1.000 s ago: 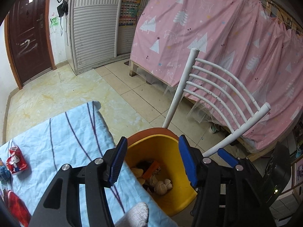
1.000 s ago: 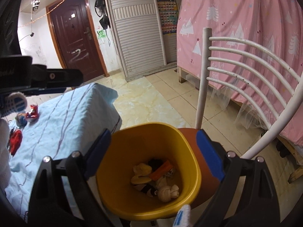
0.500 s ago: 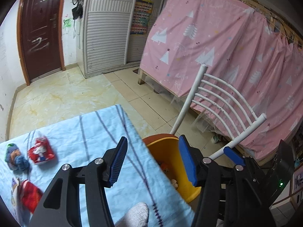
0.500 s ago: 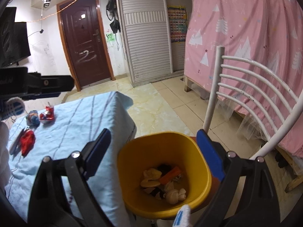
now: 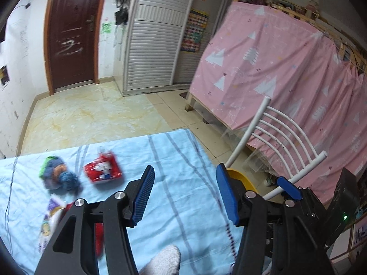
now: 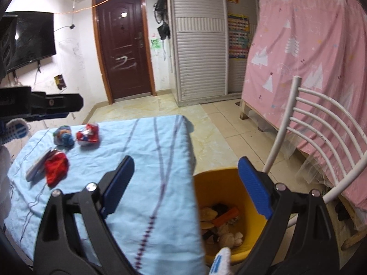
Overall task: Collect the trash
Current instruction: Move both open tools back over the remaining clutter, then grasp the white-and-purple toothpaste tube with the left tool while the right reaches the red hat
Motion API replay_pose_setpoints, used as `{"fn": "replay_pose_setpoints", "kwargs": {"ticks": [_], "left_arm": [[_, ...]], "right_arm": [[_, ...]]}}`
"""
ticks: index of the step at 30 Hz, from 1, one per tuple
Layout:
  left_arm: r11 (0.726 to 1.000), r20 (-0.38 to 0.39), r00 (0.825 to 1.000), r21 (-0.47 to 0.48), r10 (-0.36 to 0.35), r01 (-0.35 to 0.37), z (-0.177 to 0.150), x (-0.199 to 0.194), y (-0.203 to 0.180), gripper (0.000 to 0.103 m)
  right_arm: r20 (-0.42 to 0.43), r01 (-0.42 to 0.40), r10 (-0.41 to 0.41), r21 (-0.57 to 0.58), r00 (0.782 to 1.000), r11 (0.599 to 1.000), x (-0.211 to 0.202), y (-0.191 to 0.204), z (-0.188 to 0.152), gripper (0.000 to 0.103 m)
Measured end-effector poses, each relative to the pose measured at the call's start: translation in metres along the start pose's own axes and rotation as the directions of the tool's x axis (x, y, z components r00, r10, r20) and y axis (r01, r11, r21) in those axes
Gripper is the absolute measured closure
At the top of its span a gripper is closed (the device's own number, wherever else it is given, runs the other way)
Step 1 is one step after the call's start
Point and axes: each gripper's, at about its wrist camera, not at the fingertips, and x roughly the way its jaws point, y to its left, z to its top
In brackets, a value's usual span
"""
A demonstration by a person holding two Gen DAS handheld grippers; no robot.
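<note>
Now the left gripper [image 5: 183, 197] is wide open and empty above the light blue tablecloth [image 5: 174, 160]; the right gripper [image 6: 185, 183] is also wide and empty, near the yellow bin [image 6: 218, 183] at the table's right edge. The trash lies far left: a red snack packet [image 5: 102, 167], a blue-green crumpled wrapper [image 5: 58, 176], a red wrapper [image 6: 56, 168]. I would lower the left gripper over the packet and close gently on its middle.

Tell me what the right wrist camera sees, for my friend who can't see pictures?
The open right gripper hovers over a table with a light blue cloth, holding nothing. A yellow bin with trash inside sits beside the table by a white chair; a few small wrappers lie on the cloth.
</note>
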Motion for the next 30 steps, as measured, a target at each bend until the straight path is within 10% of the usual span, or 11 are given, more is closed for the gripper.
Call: {"fn": "replay_pose_setpoints", "kwargs": {"ticks": [30], "left_arm": [[0.934,-0.104,0.955,-0.206,0.277,-0.293,-0.070,-0.026,0.151,0.056]], "right_arm": [[-0.083,-0.148,0.134,-0.206,0.988,0.967,0.015,0.133,-0.001,0.010]]}}
